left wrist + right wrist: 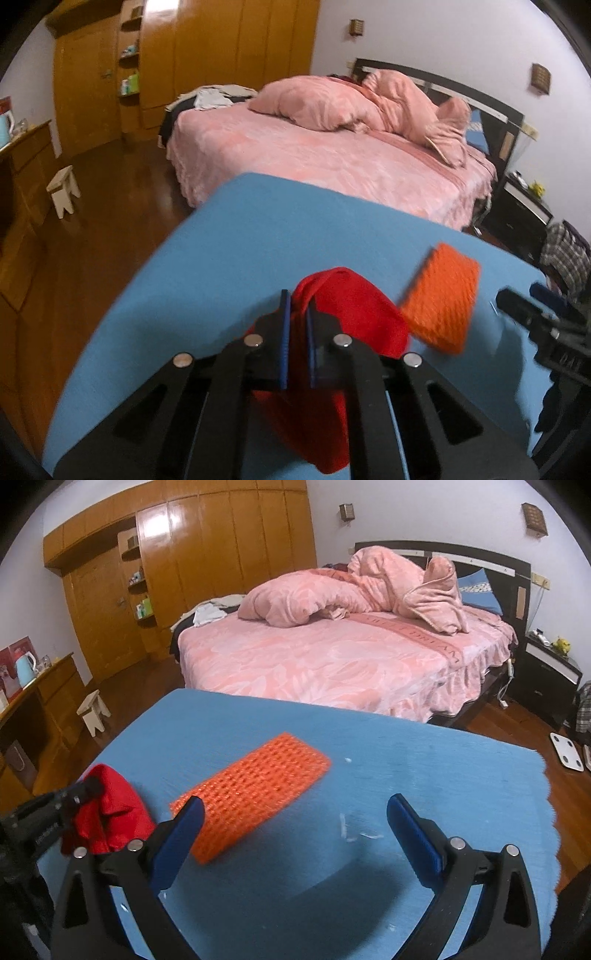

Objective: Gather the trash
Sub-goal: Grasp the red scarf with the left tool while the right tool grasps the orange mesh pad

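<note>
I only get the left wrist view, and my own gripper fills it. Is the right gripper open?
Observer: Yes, the right gripper stands wide open over the blue cloth, holding nothing.
Operator: Any trash near it?
Observer: Small white scraps lie on the cloth between its fingers.
Operator: And the orange mesh?
Observer: The orange mesh lies flat just ahead of its left finger, with the red bag in the left gripper beside it.

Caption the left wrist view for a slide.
Left gripper shut on red bag on blue cloth, orange mesh beside it.
</note>
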`<state>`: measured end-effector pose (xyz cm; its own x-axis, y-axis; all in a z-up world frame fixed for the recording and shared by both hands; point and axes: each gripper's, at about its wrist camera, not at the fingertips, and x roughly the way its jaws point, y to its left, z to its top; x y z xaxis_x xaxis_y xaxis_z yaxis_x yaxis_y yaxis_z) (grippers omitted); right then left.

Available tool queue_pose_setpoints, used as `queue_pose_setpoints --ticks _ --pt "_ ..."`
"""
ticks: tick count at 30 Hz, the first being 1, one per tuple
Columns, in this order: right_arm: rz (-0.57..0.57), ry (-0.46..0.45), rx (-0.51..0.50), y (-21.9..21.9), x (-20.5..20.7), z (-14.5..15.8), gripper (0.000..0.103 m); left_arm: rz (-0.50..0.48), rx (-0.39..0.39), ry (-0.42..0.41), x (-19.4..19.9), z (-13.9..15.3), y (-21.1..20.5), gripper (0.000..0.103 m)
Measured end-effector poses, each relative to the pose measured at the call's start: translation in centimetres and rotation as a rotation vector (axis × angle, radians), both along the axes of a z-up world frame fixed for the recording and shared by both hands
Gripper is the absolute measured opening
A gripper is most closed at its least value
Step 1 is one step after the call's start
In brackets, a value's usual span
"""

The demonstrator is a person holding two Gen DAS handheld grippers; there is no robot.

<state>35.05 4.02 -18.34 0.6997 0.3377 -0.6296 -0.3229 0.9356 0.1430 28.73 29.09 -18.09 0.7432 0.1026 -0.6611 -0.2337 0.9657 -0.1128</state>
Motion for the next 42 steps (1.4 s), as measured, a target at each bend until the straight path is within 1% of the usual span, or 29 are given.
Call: queue_pose_setpoints --ticks 4,7,9,10,12,13,15,19,21,24,27,32,37,38,41,42 --pt "0.006 0.027 -0.009 1.5 0.8 -0.7 0.097 -0.002 -0.010 0.002 0.5 0.0 0.9 0.007" --pt "0.019 0.047 -0.016 2.5 1.3 -1.1 0.094 -0.003 -0.014 0.011 0.4 -0.5 1.0 0.007" --pt "0.038 0.069 -0.030 3.2 1.6 -1.7 0.087 0.002 -0.020 0.016 0.4 -0.7 1.1 0.007" --pt "0.043 0.078 -0.036 3.4 1.6 -1.9 0.085 0.004 -0.023 0.016 0.5 -0.7 1.2 0.007" --pt "0.054 0.092 -0.045 3.8 1.7 -2.3 0.077 0.008 -0.030 0.015 0.5 -0.8 1.4 0.007" --pt "0.059 0.097 -0.048 4.0 1.7 -2.4 0.075 0.010 -0.031 0.017 0.5 -0.9 1.5 0.007" --pt "0.071 0.106 -0.049 4.2 1.6 -2.6 0.063 0.012 -0.031 0.020 0.7 -1.0 1.4 0.007" --pt "0.096 0.117 -0.040 4.6 1.4 -2.8 0.047 0.011 -0.031 0.023 0.8 -1.1 1.4 0.007" --pt "0.118 0.114 -0.040 4.9 1.3 -2.8 0.032 0.009 -0.027 0.029 0.8 -1.2 1.2 0.007" --pt "0.139 0.106 -0.049 5.3 1.0 -2.8 0.024 0.006 -0.020 0.039 1.1 -1.4 1.1 0.007" --pt "0.143 0.104 -0.049 5.5 0.8 -2.9 0.021 0.009 -0.011 0.047 1.2 -1.5 1.0 0.007" --pt "0.143 0.102 -0.065 5.7 0.8 -2.9 0.020 0.007 0.016 0.066 1.6 -1.6 0.4 0.007" --pt "0.145 0.103 -0.068 5.7 0.8 -2.8 0.019 0.005 0.017 0.079 1.8 -1.8 0.5 0.007" --pt "0.145 0.101 -0.068 5.7 0.8 -2.8 0.017 0.005 0.017 0.076 1.8 -1.7 0.5 0.007" --pt "0.145 0.101 -0.041 5.3 0.6 -2.2 0.012 0.004 0.021 0.058 1.3 -1.3 0.4 0.007" --pt "0.137 0.108 -0.011 4.8 0.5 -1.9 0.012 0.006 0.022 0.045 1.0 -1.0 0.3 0.007"
